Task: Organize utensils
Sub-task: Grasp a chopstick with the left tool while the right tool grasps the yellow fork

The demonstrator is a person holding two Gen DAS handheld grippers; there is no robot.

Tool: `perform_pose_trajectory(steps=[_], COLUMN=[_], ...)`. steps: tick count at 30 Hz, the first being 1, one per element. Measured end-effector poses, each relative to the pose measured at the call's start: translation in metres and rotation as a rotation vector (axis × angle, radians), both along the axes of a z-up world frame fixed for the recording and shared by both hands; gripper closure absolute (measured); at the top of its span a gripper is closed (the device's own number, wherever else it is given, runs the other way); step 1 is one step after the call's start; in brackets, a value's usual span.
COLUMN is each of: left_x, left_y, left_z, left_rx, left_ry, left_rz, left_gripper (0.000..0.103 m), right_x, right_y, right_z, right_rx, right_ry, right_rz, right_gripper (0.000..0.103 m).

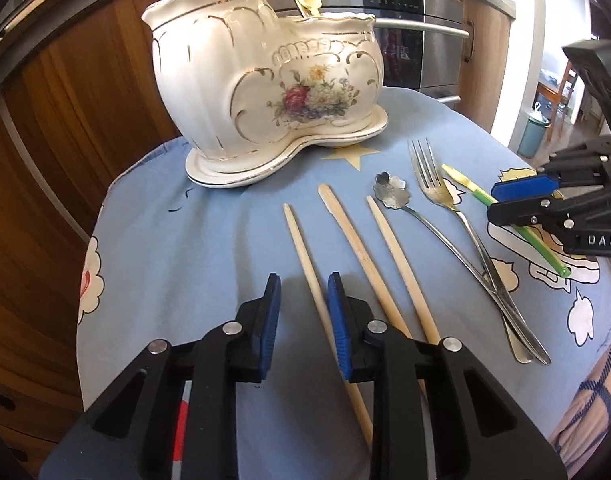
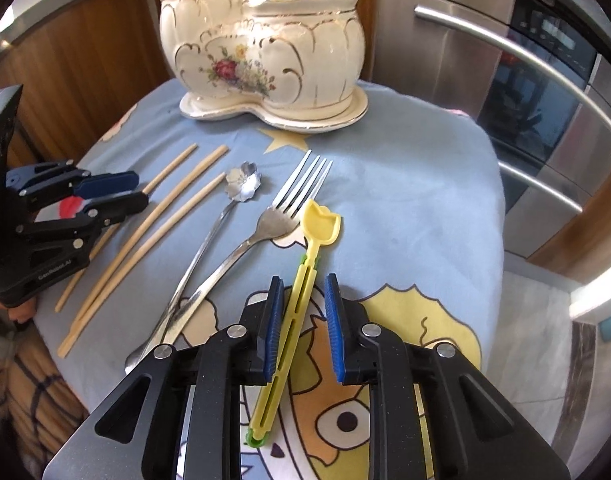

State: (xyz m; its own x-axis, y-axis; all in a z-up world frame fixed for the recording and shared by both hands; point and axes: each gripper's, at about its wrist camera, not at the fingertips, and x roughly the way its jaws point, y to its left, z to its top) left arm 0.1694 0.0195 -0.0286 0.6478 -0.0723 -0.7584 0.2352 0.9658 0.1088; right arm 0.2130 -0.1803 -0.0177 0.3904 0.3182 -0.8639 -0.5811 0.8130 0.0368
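Straddling chopstick, left hand-held gripper narrow, ungripped; right hand-held gripper narrow around yellow pick, not pinching.

A table under a light blue cartoon-print cloth carries a white flowered ceramic holder at the far edge and, nearer, three wooden chopsticks, a flower-bowled spoon, a metal fork and a yellow-and-green plastic utensil.

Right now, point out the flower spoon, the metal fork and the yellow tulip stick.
flower spoon [image 2: 244,187], right wrist view, petal-shaped bowl.
metal fork [image 2: 279,222], right wrist view, neck below tines.
yellow tulip stick [image 2: 320,219], right wrist view, tulip head.
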Motion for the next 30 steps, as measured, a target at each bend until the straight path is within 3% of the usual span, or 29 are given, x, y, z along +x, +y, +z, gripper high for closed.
perform_pose_trajectory(steps=[8,19,22,26,30], left_x=[0.008,0.024,0.027,0.027,0.018], left_y=[0.008,0.014,0.012,0.015,0.027], left_z=[0.003,0.010,0.010,0.010,0.009], left_rx=[-0.036,0.025,0.025,0.007,-0.014], left_ry=[0.104,0.317,0.326,0.305,0.273], left_rz=[-0.037,-0.164,-0.165,-0.134,-0.097], left_gripper=[0.084,0.088,0.088,0.097,0.098], right_x=[0.014,0.029,0.028,0.023,0.021], right_y=[0.007,0.015,0.018,0.018,0.013], right_z=[0.004,0.006,0.006,0.006,0.007], right_rx=[-0.087,-0.175,-0.188,-0.164,-0.136], right_ry=[0.096,0.182,0.178,0.160,0.142], right_rz=[0.085,0.153,0.165,0.160,0.137], right_gripper=[0.081,0.081,0.081,0.091,0.092])
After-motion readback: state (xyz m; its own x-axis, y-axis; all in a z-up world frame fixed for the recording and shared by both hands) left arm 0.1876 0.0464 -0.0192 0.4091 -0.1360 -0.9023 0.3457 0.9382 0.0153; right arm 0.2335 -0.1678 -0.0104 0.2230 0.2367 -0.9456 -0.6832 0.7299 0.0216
